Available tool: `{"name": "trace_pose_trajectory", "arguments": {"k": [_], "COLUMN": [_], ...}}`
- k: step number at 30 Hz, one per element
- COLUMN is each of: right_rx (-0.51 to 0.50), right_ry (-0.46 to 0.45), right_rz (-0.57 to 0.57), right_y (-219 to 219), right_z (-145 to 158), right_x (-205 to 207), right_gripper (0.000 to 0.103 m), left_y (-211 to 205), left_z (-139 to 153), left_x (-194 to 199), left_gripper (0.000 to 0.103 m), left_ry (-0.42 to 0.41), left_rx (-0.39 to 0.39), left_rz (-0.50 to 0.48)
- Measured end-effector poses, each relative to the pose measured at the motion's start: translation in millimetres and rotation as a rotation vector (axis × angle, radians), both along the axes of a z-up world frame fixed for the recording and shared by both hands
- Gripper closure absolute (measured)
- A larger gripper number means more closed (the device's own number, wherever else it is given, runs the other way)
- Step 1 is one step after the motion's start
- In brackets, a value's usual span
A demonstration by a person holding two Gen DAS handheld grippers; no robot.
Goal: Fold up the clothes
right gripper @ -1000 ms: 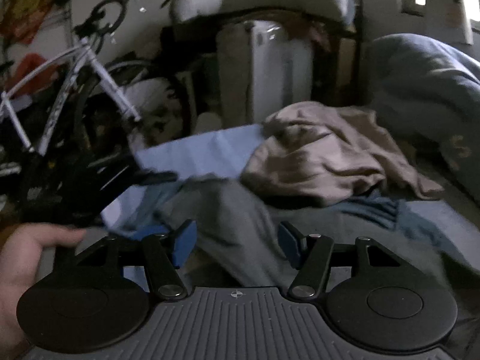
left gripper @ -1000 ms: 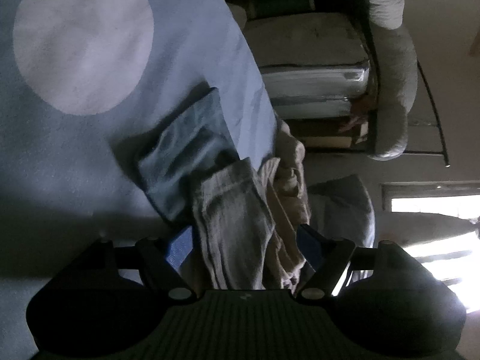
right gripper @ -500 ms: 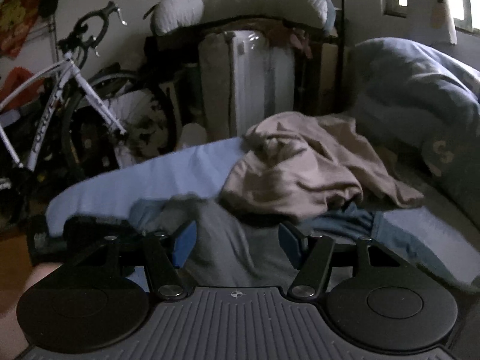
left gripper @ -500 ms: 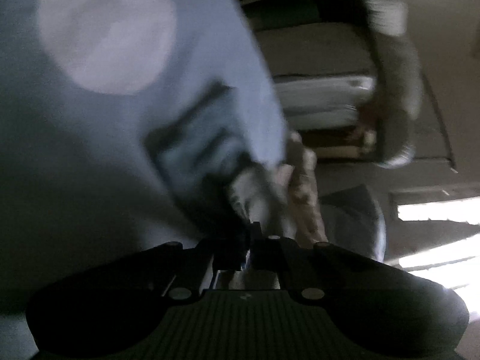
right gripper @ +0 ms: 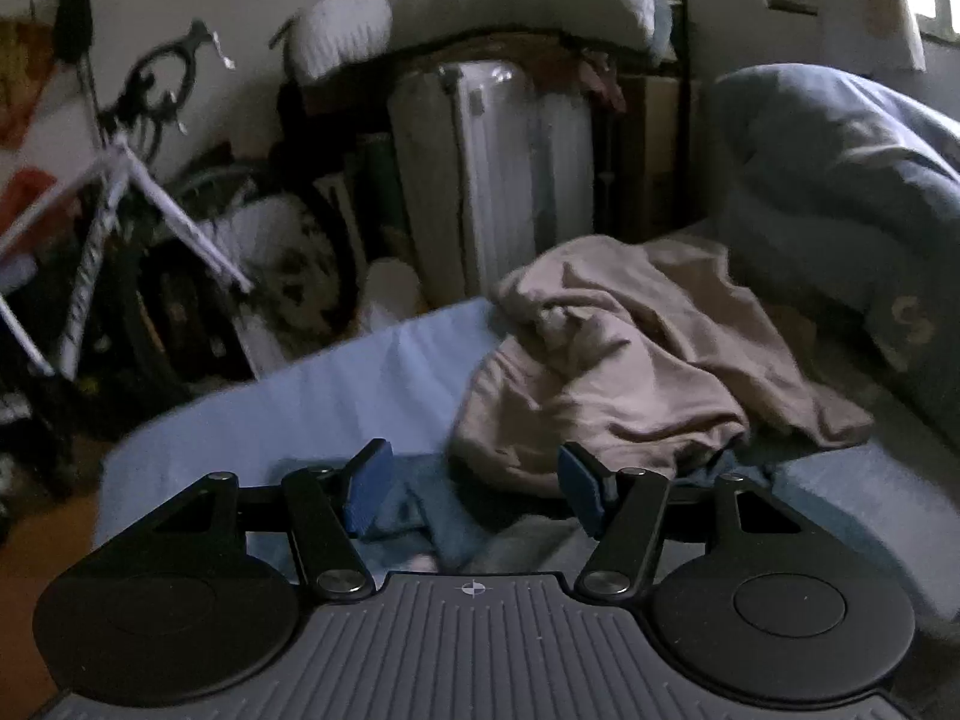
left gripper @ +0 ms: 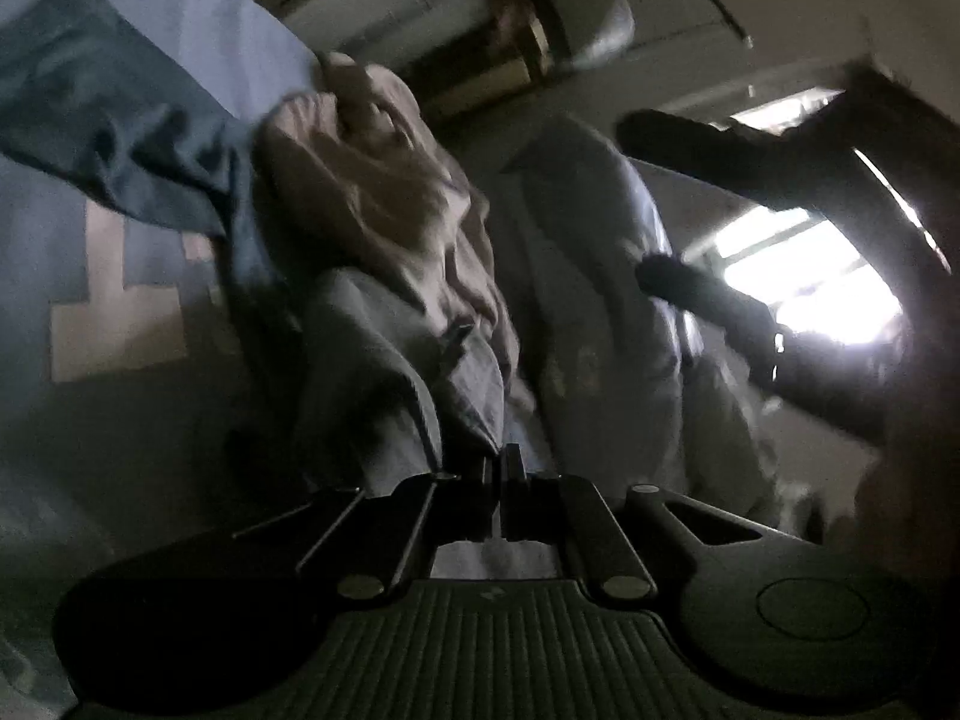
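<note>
- The left gripper (left gripper: 503,468) has its jaws pinched together on a fold of the grey garment (left gripper: 384,372), which rises crumpled from the grip across the bed (right gripper: 336,372).
- The right gripper (right gripper: 474,489) hovers with jaws wide and nothing between them, low over the near part of the bed; in the left view it shows as a dark shape against the bright window.
- A beige garment (right gripper: 612,372) lies bunched in a loose heap toward the bed's far edge, plainly not folded.
- A blue garment (right gripper: 420,510) lies partly under that heap, near the right gripper's pads; whether it is folded I cannot tell.
- As I judge it, much folding remains: the grey piece is in hand and the beige heap waits.
</note>
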State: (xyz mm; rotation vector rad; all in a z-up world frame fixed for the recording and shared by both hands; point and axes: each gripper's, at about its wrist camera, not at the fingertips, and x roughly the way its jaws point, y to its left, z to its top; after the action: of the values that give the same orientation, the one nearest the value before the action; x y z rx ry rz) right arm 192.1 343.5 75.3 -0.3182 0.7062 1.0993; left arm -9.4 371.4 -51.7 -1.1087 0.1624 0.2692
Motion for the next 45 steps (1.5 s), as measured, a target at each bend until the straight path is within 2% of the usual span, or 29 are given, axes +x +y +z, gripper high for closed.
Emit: {"name": "trace_pose_trajectory", "arguments": {"k": [2,5,9,11,12,14,19,24,27,29,30,34,39,42,43,45], "right_rx": [-0.01,-0.01,-0.003,0.029,0.043,0.051,0.003,-0.054,-0.088,-0.114,-0.111,-0.081,-0.064,-0.057,-0.055,-0.048], "right_ry": [0.016,0.115,0.29,0.371,0.394,0.389,0.339,0.284,0.25,0.233,0.227,0.212,0.209,0.212,0.213,0.215], "right_rz": [-0.063,-0.2,-0.371,-0.436,-0.456,-0.473,-0.424,-0.361,-0.323,-0.327,-0.338,-0.357,-0.335,-0.331,-0.33,-0.331], "right_y": [-5,-21,-47,-61,-67,-75,-62,-45,-34,-31,-33,-44,-50,-50,-51,-52], "right_z": [-3,-16,-49,-64,-71,-82,-85,-84,-83,-87,-87,-85,-76,-72,-72,-71], "right_x": [12,41,78,92,97,100,96,91,88,88,87,86,86,87,88,88], "right_gripper": [0.038,0.038,0.038,0.038,0.038,0.038,0.04,0.05,0.065,0.095,0.099,0.099,0.099,0.099,0.099,0.099], "left_y": [-4,-12,-29,-41,-47,-56,-64,-63,-60,-59,-59,-60,-63,-66,-67,-68], "left_z": [-3,-6,-2,1,4,8,12,14,12,10,11,14,21,25,26,26], "left_x": [4,10,19,24,25,26,25,28,29,30,29,27,22,21,22,24], "left_gripper": [0.098,0.098,0.098,0.098,0.098,0.098,0.098,0.096,0.095,0.084,0.082,0.068,0.068,0.077,0.094,0.096], "left_ry": [0.041,0.111,0.226,0.272,0.29,0.315,0.324,0.322,0.312,0.299,0.289,0.247,0.187,0.172,0.181,0.184], "left_rx": [0.015,0.08,0.246,0.371,0.43,0.494,0.548,0.55,0.543,0.529,0.527,0.527,0.545,0.569,0.576,0.583], "left_rz": [-0.022,-0.07,-0.163,-0.215,-0.231,-0.237,-0.233,-0.22,-0.211,-0.204,-0.198,-0.173,-0.151,-0.14,-0.139,-0.143]}}
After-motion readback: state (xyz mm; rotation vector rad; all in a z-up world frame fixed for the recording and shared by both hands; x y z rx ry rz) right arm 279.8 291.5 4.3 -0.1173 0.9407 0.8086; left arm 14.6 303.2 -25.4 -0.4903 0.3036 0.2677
